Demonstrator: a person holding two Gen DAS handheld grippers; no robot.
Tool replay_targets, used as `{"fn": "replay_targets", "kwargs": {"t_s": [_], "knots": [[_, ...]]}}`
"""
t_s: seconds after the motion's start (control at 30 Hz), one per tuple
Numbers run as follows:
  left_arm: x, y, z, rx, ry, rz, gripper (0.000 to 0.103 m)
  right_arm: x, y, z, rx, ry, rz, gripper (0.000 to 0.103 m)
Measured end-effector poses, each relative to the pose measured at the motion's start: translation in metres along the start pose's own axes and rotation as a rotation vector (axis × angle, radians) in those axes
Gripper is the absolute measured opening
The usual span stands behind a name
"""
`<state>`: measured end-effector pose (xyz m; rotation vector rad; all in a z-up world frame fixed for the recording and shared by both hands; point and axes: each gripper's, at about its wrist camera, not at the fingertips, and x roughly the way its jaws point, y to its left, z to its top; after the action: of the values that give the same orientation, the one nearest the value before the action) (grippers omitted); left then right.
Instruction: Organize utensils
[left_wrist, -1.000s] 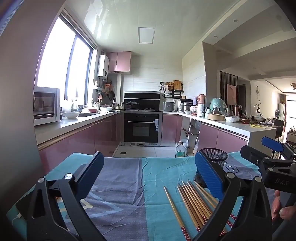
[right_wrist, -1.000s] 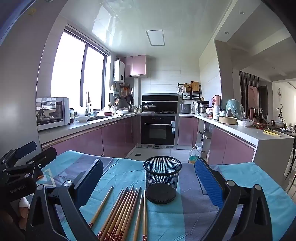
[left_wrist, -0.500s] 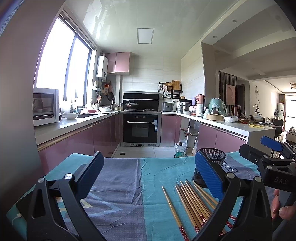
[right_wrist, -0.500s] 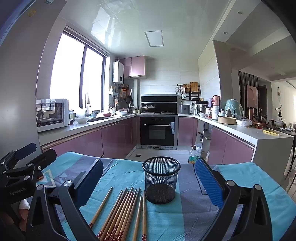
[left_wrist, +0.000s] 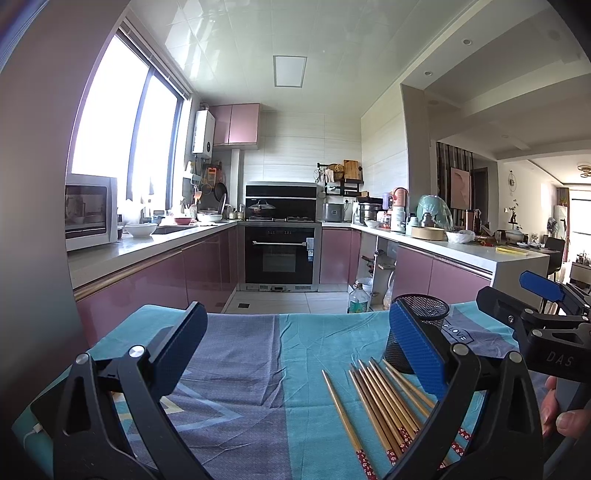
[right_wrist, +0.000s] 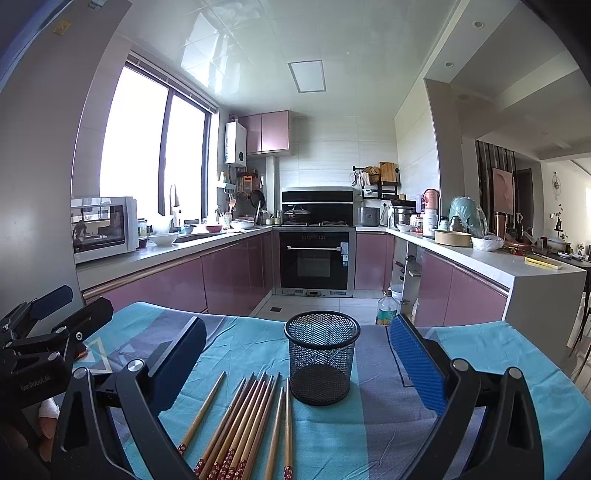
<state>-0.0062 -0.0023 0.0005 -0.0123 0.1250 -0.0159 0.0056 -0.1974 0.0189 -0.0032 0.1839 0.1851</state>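
**Gripping Hazards Before the First Chopstick Pick**

Starting at the left, the left claw (left_wrist: 295, 343) hovers above bare cloth with its jaws wide apart and nothing between them. The chopsticks (right_wrist: 240, 424) lie flat on the desk (right_wrist: 480, 354), packed side by side with one stray stick off to the left of the bundle; their patterned ends point near, their tips far toward the mesh cup (right_wrist: 321, 362). The cup stands upright and looks empty, just beyond the tips. The right claw (right_wrist: 295, 350) also hangs with jaws spread and empty, roughly in line with the cup.

Likely faults:

- Closing on the packed bundle may catch several sticks or scissor them out of the pads.
- Flat sticks on soft cloth give little clearance; a pad may snag and drag the fabric.
- The light cup may tip if a stick strikes its rim at an angle.
- Both claws working one area may collide.
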Motion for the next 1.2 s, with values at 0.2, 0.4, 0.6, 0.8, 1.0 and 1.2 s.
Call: {"fn": "replay_targets", "kwargs": {"t_s": [0.2,0.4,0.6,0.8,1.0,1.2], "knots": [[0.0000,-0.0004,-0.0004,-0.001,0.000,-0.001,0.097,-0.0005,-0.0007,-0.0009,0.002,0.002,0.000,0.096],[0.0005,-0.0004,-0.0009,-0.001,0.000,-0.001,0.097,-0.0007,-0.0010,-0.0007,0.001,0.003,0.001,0.096],[0.0007,-0.0002,-0.0008,-0.001,0.000,-0.001,0.097,-0.0005,-0.0010,-0.0005,0.002,0.002,0.001,0.096],[0.0016,-0.0022,-0.0019,0.000,0.003,-0.004,0.097,-0.0006,-0.0013,-0.0003,0.002,0.003,0.000,0.096],[0.0015,-0.0014,-0.0020,-0.001,0.003,-0.003,0.097,-0.0001,-0.0014,-0.0008,0.001,0.003,-0.001,0.096],[0.0008,-0.0029,-0.0016,-0.003,0.003,-0.007,0.097,-0.0002,-0.0025,0.0004,0.001,0.002,0.001,0.096]]}}
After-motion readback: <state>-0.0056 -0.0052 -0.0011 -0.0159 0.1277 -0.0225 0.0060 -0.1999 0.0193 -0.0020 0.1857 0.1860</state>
